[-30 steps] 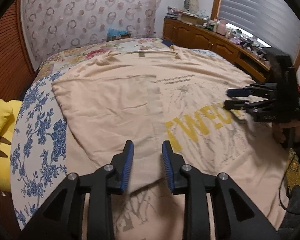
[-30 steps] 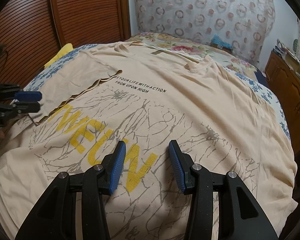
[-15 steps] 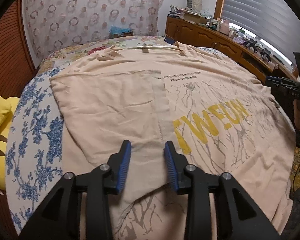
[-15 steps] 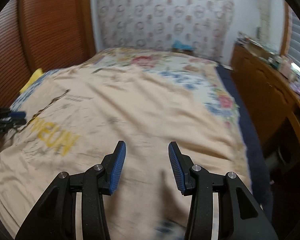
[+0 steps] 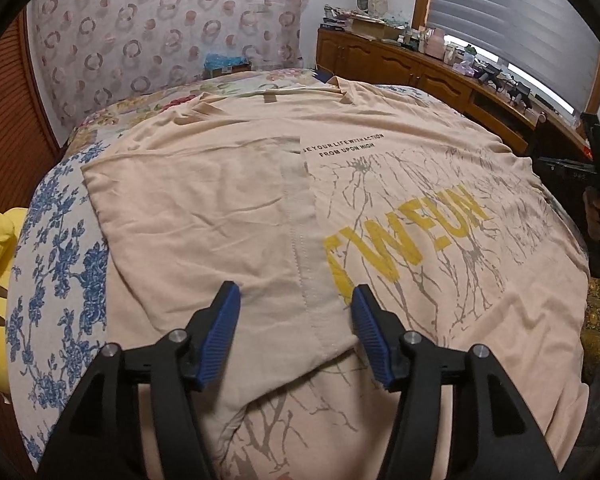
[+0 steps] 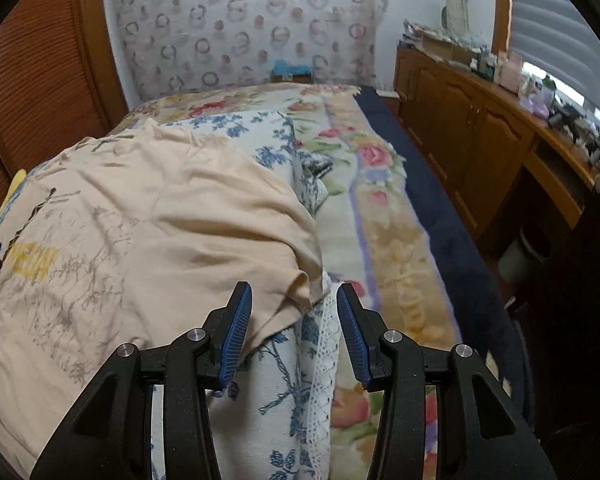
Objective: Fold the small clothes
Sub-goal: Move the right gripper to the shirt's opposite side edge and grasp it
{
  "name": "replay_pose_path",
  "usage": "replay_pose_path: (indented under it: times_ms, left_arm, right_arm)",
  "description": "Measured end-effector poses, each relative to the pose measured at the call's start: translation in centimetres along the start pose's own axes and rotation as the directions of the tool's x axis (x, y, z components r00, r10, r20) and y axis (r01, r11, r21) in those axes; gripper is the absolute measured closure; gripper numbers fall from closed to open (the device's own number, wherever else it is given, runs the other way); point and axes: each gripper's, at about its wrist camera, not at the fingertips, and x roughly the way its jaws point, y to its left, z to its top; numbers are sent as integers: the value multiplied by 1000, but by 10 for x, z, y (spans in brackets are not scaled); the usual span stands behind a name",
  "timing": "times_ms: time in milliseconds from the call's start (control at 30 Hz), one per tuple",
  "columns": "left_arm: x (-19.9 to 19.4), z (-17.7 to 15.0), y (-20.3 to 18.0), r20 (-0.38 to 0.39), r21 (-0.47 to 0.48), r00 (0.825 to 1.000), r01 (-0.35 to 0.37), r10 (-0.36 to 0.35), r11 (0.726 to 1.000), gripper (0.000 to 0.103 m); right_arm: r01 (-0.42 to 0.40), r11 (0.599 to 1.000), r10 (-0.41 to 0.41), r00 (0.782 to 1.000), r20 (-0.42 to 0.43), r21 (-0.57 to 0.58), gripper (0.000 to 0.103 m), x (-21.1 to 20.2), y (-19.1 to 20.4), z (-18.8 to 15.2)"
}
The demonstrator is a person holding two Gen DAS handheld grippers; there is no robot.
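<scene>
From the left wrist view, the left gripper (image 5: 296,320) hovers over the peach T-shirt (image 5: 380,184), which lies spread across the bed (image 5: 56,264) with its left side folded inward. The jaws have just been opening — now moderately wide, with nothing pinched, only the folded hem below them. At the right edge a hand (image 5: 598,220) holds the other tool.

From the right wrist view, the right gripper (image 6: 294,328) hangs partly open and empty above the shirt's rumpled right edge — beside a lace-trimmed floral cover (image 6: 300,360).
</scene>
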Motion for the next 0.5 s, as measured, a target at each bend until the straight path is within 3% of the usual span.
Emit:
replay_pose_path:
  times_ms: [300,500]
  left_arm:
    - [2,1,-5,-5,27,999,-35,35,999,45]
    - [-3,1,5,14,-51,1000,-10,11,999,45]
  right_arm:
    - [-86,995,88,996,-31,55,59,19,-6,0]
    - [-65,998,65,998,-15,-11,83,16,3,3]
